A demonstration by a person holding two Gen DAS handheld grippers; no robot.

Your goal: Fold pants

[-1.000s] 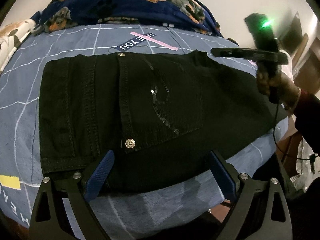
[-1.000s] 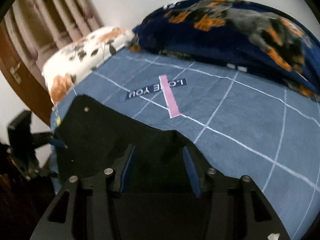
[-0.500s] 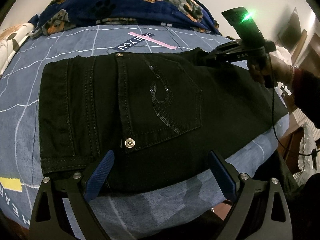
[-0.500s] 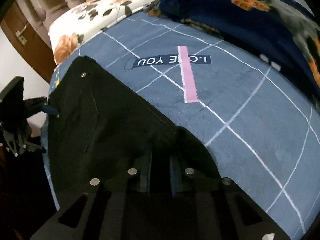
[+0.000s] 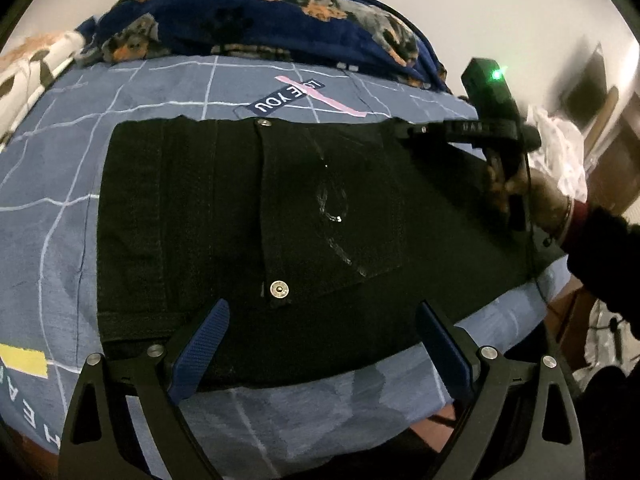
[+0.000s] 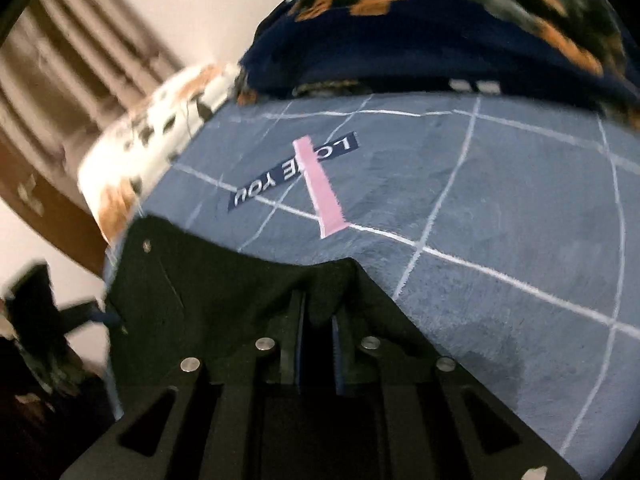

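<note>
Lying flat on the blue bedsheet (image 5: 120, 92), black pants (image 5: 248, 216) stretch from nine to three o'clock; right gripper (image 6: 318, 320), jaws just closed, pinches their far edge; left gripper (image 5: 320, 344) gapes empty at six.

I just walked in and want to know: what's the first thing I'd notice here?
The big black pants spread flat across the middle of the blue checked bedsheet, with a shiny metal button near the front edge. The right gripper has just been closing its jaws and now pinches the pants' far edge, while the left gripper hangs open over the near edge. Behind lies a dark blue blanket with orange patches.
</note>
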